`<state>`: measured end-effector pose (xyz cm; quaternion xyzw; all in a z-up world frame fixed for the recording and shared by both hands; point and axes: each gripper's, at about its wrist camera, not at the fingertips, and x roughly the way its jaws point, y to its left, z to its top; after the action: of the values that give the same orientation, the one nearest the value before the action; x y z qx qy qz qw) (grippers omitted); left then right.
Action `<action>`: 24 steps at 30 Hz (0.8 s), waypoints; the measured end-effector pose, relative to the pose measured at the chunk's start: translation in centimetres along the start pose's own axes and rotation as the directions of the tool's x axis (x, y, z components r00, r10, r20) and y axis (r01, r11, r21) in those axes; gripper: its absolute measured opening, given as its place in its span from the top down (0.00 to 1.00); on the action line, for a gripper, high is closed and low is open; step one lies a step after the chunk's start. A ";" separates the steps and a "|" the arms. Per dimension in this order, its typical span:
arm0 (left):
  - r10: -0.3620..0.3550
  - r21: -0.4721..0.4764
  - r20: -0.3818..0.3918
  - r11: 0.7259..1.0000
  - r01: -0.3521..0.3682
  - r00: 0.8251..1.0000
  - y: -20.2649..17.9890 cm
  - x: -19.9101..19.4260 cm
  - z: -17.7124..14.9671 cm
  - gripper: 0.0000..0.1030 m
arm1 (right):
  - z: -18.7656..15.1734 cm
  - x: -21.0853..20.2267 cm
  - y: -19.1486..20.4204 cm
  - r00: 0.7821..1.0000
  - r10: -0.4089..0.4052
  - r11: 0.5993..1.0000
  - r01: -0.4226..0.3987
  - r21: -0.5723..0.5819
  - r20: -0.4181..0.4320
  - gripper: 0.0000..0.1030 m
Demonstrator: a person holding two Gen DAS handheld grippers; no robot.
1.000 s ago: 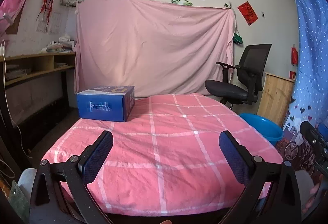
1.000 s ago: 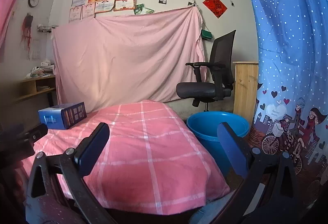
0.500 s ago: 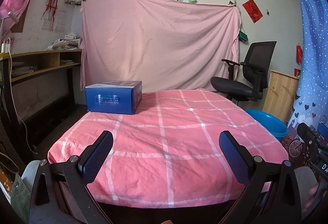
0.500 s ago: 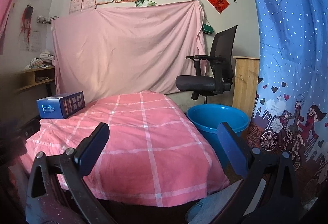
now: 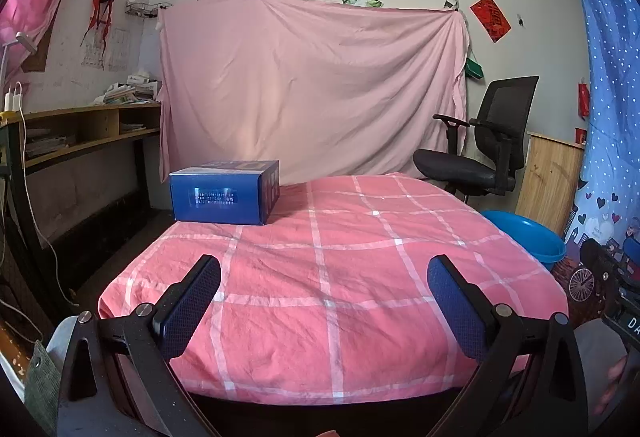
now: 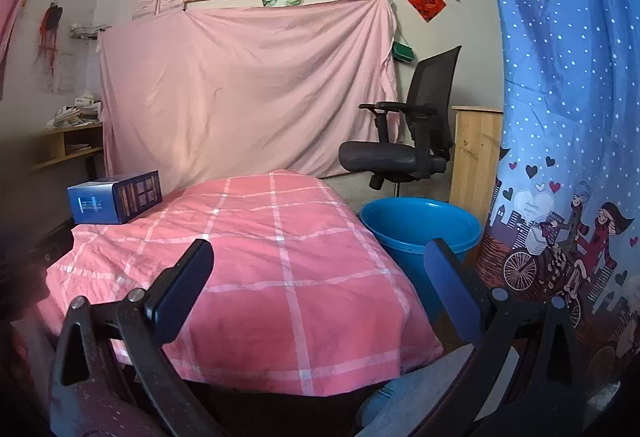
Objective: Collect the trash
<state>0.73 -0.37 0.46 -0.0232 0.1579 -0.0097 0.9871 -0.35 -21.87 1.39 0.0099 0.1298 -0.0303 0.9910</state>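
Both grippers hang with fingers spread wide and nothing between them: the left gripper (image 5: 324,287) over the near edge of the pink checked cover (image 5: 340,277), the right gripper (image 6: 318,271) over the cover's near right part. Nothing stands between either gripper and the box (image 5: 224,197), which rests flat on the far left corner of the cover, well apart from both. The box is dark blue, closed, with a pale printed band on its long side; the right view (image 6: 116,203) shows small pictures on its end face. A blue tub (image 6: 420,233) stands on the floor just beside the cover's right edge, near a black chair (image 6: 404,141). Only the left view shows the shelves (image 5: 80,129) on the left.
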 end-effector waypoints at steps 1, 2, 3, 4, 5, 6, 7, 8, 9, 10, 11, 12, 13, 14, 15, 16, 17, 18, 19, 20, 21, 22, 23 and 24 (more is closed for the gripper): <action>0.000 0.001 0.000 1.000 0.000 1.000 0.0 0.0 0.0 0.02 | 0.0 0.0 -0.1 1.000 -0.008 1.000 0.008 0.004 -0.001 0.00; -0.001 0.002 0.001 1.000 0.001 1.000 0.0 0.1 0.0 0.02 | 0.0 0.1 -0.1 1.000 -0.023 1.000 0.023 0.007 -0.004 0.00; -0.002 0.001 0.001 1.000 0.002 1.000 0.0 0.1 -0.1 0.02 | 0.0 0.2 -0.3 0.999 -0.041 0.999 0.041 0.012 -0.009 0.00; -0.002 -0.001 0.001 1.000 0.002 1.000 0.0 0.1 -0.1 0.02 | 0.0 0.2 -0.4 0.999 -0.050 0.999 0.050 0.015 -0.012 0.00; -0.001 0.000 0.000 1.000 0.001 1.000 0.0 0.1 -0.1 0.02 | 0.1 0.3 -0.5 0.998 -0.064 0.998 0.065 0.017 -0.014 0.00; 0.001 -0.001 -0.001 1.000 -0.001 1.000 0.0 0.1 -0.1 0.02 | 0.1 0.3 -0.5 0.996 -0.083 0.996 0.083 0.018 -0.013 0.00; 0.003 -0.002 -0.001 1.000 -0.003 1.000 0.0 0.1 -0.1 0.02 | 0.1 0.3 -0.4 0.996 -0.093 0.995 0.093 0.019 -0.012 0.00; 0.003 -0.004 -0.001 1.000 -0.003 1.000 0.0 0.2 0.0 0.02 | 0.1 0.2 -0.3 0.995 -0.104 0.994 0.104 0.015 -0.010 0.00; 0.004 -0.006 0.000 1.000 -0.004 1.000 0.0 0.1 0.0 0.02 | 0.1 0.2 -0.2 0.994 -0.108 0.994 0.108 0.011 -0.008 0.00; 0.005 -0.008 0.000 1.000 -0.005 1.000 0.0 0.1 0.0 0.02 | 0.0 0.1 -0.1 0.994 -0.107 0.994 0.107 0.005 -0.005 0.00; 0.006 -0.009 -0.001 1.000 -0.006 1.000 -0.1 0.1 0.0 0.02 | 0.1 0.0 0.1 0.995 -0.104 0.995 0.104 -0.003 -0.001 0.00; 0.007 -0.009 -0.001 1.000 -0.007 1.000 -0.1 0.1 0.0 0.02 | 0.0 -0.1 0.3 0.995 -0.099 0.995 0.099 -0.013 0.004 0.00; 0.008 -0.010 -0.001 1.000 -0.008 1.000 -0.2 0.2 0.0 0.02 | 0.0 -0.1 0.5 0.995 -0.095 0.995 0.095 -0.020 0.006 0.00; 0.007 -0.010 0.000 1.000 -0.007 1.000 -0.1 0.2 0.0 0.02 | 0.0 -0.1 0.7 0.996 -0.090 0.995 0.090 -0.030 0.007 0.00; 0.007 -0.010 0.000 1.000 -0.007 1.000 -0.1 0.2 0.0 0.02 | 0.0 -0.1 0.9 0.996 -0.086 0.995 0.086 -0.039 0.009 0.00; 0.007 -0.010 0.000 1.000 -0.007 1.000 -0.1 0.2 0.0 0.02 | 0.0 -0.1 1.0 0.996 -0.083 0.996 0.083 -0.044 0.010 0.00; 0.007 -0.010 0.000 1.000 -0.007 1.000 -0.1 0.2 0.0 0.02 | 0.0 -0.1 1.1 0.997 -0.080 0.996 0.080 -0.048 0.011 0.00; 0.007 -0.010 0.000 1.000 -0.007 1.000 -0.1 0.2 0.0 0.02 | 0.0 -0.1 1.2 0.997 -0.078 0.996 0.079 -0.051 0.012 0.00; 0.008 -0.009 0.000 1.000 -0.008 1.000 -0.2 0.2 0.0 0.02 | 0.0 -0.1 1.2 0.997 -0.077 0.996 0.078 -0.051 0.012 0.00; 0.007 -0.010 0.000 1.000 -0.007 1.000 -0.1 0.2 0.0 0.02 | 0.0 -0.1 1.2 0.997 -0.076 0.996 0.077 -0.050 0.011 0.00; 0.007 -0.010 0.000 1.000 -0.007 1.000 -0.1 0.2 0.0 0.02 | 0.0 -0.1 1.1 0.997 -0.076 0.996 0.076 -0.048 0.010 0.00; 0.007 -0.010 0.000 1.000 -0.007 1.000 -0.2 0.2 0.0 0.02 | 0.0 -0.1 1.1 0.997 -0.076 0.996 0.076 -0.046 0.009 0.00; 0.008 -0.010 0.000 1.000 -0.008 1.000 -0.2 0.1 0.0 0.02 | 0.0 -0.1 1.0 0.997 -0.076 0.996 0.076 -0.044 0.008 0.00; 0.008 -0.010 0.000 1.000 -0.008 1.000 -0.2 0.1 0.0 0.02 | 0.0 0.0 0.9 0.997 -0.076 0.996 0.076 -0.043 0.008 0.00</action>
<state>0.86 -0.54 0.41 -0.0275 0.1580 -0.0050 0.9871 -0.34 -20.94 1.41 -0.0165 0.1277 -0.0650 0.9895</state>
